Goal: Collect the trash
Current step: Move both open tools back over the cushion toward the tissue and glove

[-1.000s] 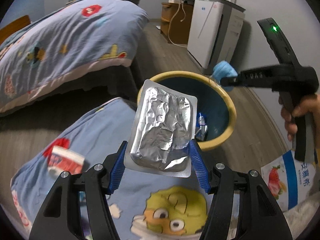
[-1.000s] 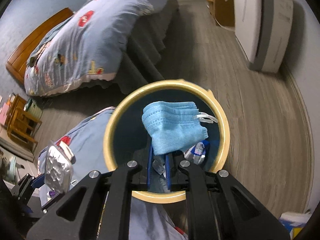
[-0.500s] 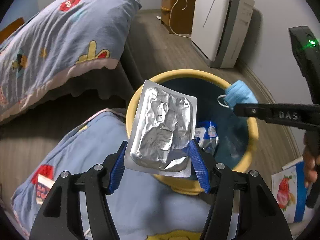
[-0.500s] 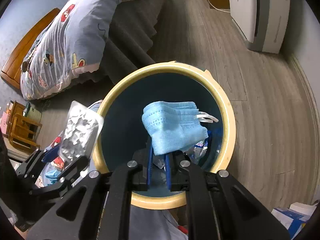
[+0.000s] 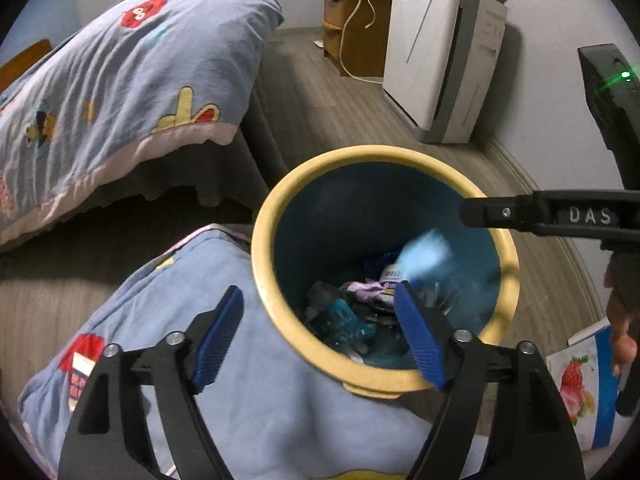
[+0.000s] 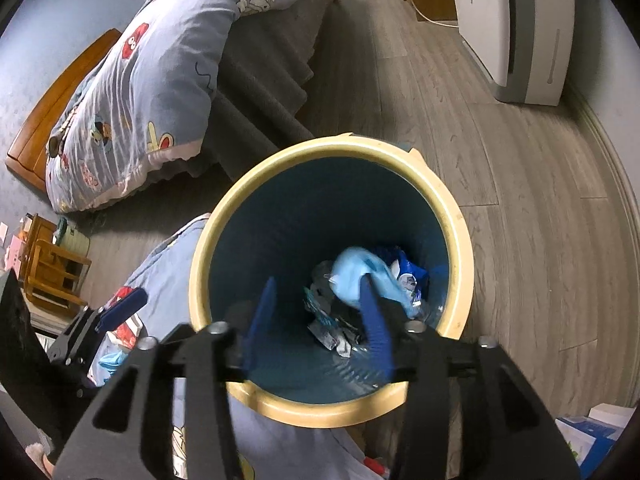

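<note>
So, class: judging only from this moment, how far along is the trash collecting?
Done: wrappers and a blue mask lie in the yellow bin. In hand: nothing; the left gripper and right gripper are opening, empty. Left: possibly the strawberry carton beside the bin.

Bed (image 5: 120,92) stood at upper left, covered by a blue cartoon-print quilt (image 6: 140,92) over a dark bed skirt (image 6: 260,92). White air purifier (image 5: 440,60) stood against the wall, just beside a wooden cabinet (image 5: 352,28) with a white cable (image 5: 356,12) hanging. Grey wood-plank floor (image 6: 520,160). Strawberry-printed carton (image 5: 580,384) lay at lower right.
</note>
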`<state>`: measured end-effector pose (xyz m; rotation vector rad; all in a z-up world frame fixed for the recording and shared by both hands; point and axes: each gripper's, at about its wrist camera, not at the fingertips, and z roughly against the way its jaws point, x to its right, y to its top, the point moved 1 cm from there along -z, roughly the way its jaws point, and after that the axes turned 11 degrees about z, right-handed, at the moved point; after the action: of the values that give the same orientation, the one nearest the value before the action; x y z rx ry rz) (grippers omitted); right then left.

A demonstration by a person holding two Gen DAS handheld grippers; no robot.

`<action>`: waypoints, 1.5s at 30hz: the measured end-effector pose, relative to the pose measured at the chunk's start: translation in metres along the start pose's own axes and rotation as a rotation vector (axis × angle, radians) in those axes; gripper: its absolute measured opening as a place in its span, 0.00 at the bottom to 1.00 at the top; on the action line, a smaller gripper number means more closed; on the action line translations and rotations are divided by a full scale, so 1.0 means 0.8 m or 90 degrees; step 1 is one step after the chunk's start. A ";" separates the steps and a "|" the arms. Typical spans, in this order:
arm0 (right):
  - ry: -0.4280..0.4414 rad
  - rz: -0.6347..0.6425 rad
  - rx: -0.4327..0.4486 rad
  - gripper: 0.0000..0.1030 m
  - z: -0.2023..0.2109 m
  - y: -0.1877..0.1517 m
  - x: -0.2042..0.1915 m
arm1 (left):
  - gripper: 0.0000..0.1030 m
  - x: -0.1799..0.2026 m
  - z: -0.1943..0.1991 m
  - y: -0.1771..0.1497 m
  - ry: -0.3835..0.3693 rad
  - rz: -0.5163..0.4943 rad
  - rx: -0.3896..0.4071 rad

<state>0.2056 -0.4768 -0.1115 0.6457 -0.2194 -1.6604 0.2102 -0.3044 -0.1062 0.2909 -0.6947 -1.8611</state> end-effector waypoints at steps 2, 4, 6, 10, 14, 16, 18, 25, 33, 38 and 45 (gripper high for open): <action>-0.003 0.002 0.003 0.56 0.001 0.001 -0.001 | 0.78 -0.005 0.007 -0.003 0.000 0.001 0.003; -0.007 0.004 0.007 0.63 0.003 0.002 -0.003 | 0.84 -0.010 0.015 -0.008 0.007 0.001 0.009; -0.009 0.003 0.011 0.67 0.006 0.003 -0.003 | 0.88 -0.017 0.025 -0.013 0.013 0.004 0.019; -0.016 0.014 0.014 0.79 0.009 0.005 -0.009 | 0.89 -0.030 0.035 -0.020 0.026 0.017 0.014; -0.031 0.035 0.022 0.91 0.015 0.009 -0.018 | 0.91 -0.046 0.057 -0.026 0.036 0.028 0.021; -0.037 0.044 0.026 0.94 0.019 0.010 -0.022 | 0.92 -0.053 0.072 -0.029 0.037 0.035 0.029; -0.049 0.060 0.027 0.94 0.024 0.011 -0.029 | 0.92 -0.062 0.088 -0.033 0.043 0.042 0.036; -0.056 0.123 0.034 0.94 0.047 0.003 -0.073 | 0.92 -0.114 0.166 -0.058 0.079 0.086 0.063; 0.001 0.141 0.043 0.94 0.088 -0.024 -0.150 | 0.93 -0.179 0.261 -0.102 0.126 0.152 0.088; 0.011 0.172 0.046 0.94 0.103 -0.053 -0.204 | 0.93 -0.215 0.299 -0.135 0.131 0.224 0.096; 0.027 0.190 0.007 0.94 0.096 -0.111 -0.260 | 0.93 -0.244 0.310 -0.164 0.155 0.252 0.093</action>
<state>0.1032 -0.2761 -0.0315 0.6233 -0.2807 -1.3590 0.0609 -0.0126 -0.0093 0.4339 -0.6651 -1.3762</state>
